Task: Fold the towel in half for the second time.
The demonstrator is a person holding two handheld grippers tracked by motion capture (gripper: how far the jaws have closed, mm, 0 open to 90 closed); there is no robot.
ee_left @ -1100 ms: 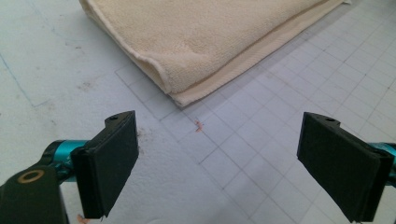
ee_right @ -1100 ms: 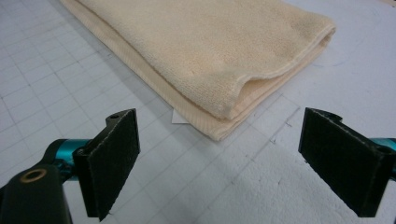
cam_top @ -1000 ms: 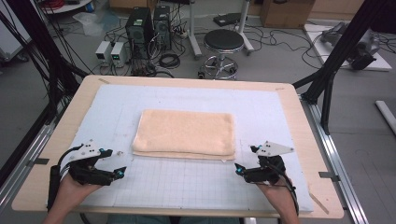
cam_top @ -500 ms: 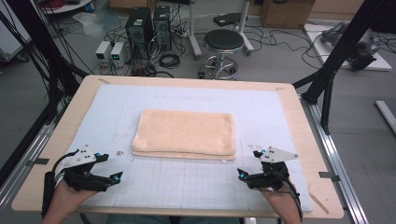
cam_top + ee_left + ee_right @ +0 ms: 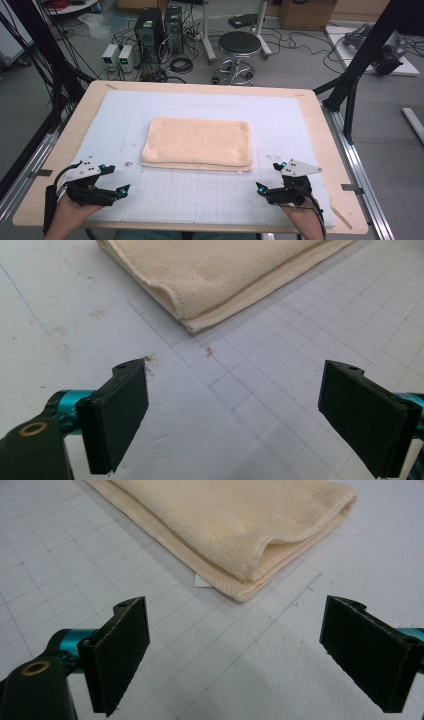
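Nearest you, the left gripper (image 5: 120,190) and right gripper (image 5: 259,188) rest at the mat's (image 5: 200,200) near edge, jaws wide apart, holding nothing. Beyond, at mid-mat, lies one folded towel (image 5: 198,142): soft, light, limp. Judged best taken at its near corners. Count: two grippers, one towel.
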